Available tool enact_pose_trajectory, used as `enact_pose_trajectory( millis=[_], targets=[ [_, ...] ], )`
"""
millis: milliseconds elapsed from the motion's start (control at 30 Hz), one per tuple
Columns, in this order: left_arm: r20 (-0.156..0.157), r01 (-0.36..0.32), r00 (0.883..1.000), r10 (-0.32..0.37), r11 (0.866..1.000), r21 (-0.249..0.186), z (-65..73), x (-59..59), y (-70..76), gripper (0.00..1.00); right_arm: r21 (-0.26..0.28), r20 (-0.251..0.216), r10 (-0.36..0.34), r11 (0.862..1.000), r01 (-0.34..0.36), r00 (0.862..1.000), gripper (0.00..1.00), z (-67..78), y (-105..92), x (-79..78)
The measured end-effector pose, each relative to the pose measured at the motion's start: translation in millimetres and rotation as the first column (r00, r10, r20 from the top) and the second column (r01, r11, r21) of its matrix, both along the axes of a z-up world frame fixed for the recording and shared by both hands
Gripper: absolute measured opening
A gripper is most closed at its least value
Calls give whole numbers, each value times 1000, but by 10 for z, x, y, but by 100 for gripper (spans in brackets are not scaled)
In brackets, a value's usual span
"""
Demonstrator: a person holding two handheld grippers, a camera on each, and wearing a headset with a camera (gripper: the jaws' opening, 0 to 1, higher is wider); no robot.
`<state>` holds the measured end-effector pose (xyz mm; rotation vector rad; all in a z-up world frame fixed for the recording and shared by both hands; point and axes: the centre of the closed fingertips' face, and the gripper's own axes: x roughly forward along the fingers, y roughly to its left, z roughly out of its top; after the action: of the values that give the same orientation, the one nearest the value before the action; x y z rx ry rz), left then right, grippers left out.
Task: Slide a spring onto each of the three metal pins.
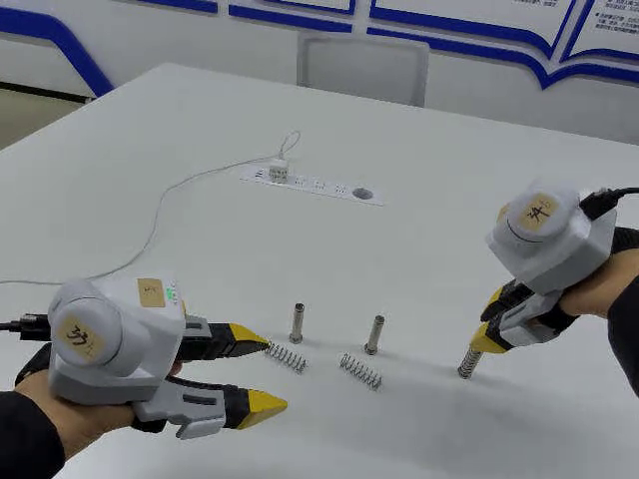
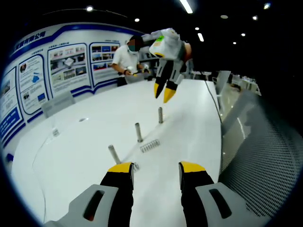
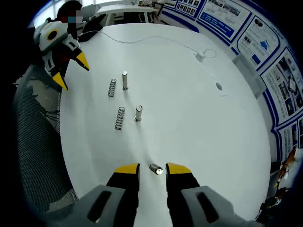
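Springs lie loose ahead of our left gripper (image 1: 275,374): the near spring (image 1: 287,356) just off one tip, the far spring (image 1: 360,370) beyond, beside two bare pins (image 1: 297,322). Its jaws gape wide, readied, we judge, to pick. Our right gripper (image 3: 152,166) flanks the third pin (image 1: 469,361), already sprung, with its jaws narrowly apart. We cannot tell whether they pinch it.

Broad white table (image 1: 449,150) under cool indoor light, with a pale chair back (image 1: 362,68) at upper centre of the head view, set against a white wall (image 1: 150,30) banded in blue. Mid-frame, a flat socket strip (image 1: 312,186) trailing a white cable (image 1: 160,210) leftward. In the left gripper view, blue-framed display boards (image 2: 71,64) at upper left, ceiling spotlights (image 2: 189,5) along the top, grey mesh panel (image 2: 258,156) at right.
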<state>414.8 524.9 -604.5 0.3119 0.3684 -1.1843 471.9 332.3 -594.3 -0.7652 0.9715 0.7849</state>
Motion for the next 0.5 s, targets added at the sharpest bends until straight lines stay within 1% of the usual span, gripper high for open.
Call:
enact_pose_trajectory(
  millis=[100,133,233,300,367,500],
  targets=[
    [1,1,1000,-1,1000,5,-4,0,2,39,45,15,24,999,-25,1000,23,98,194,-32],
    [1,1,1000,-1,1000,6,-4,0,2,39,65,16,37,997,-38,999,22,117,290,-54],
    [1,0,1000,0,1000,11,-10,-1,5,39,94,17,68,993,-70,998,22,106,482,-70],
    [1,-1,1000,1,1000,14,-13,-3,8,39,103,11,88,991,-89,996,22,49,599,-90],
    [1,-2,1000,2,1000,16,-15,-3,11,39,102,-3,95,990,-94,995,22,-42,647,-76],
    [1,-7,1000,7,1000,16,-16,4,20,39,108,-35,113,988,-109,993,22,-231,780,-110]
  ],
)
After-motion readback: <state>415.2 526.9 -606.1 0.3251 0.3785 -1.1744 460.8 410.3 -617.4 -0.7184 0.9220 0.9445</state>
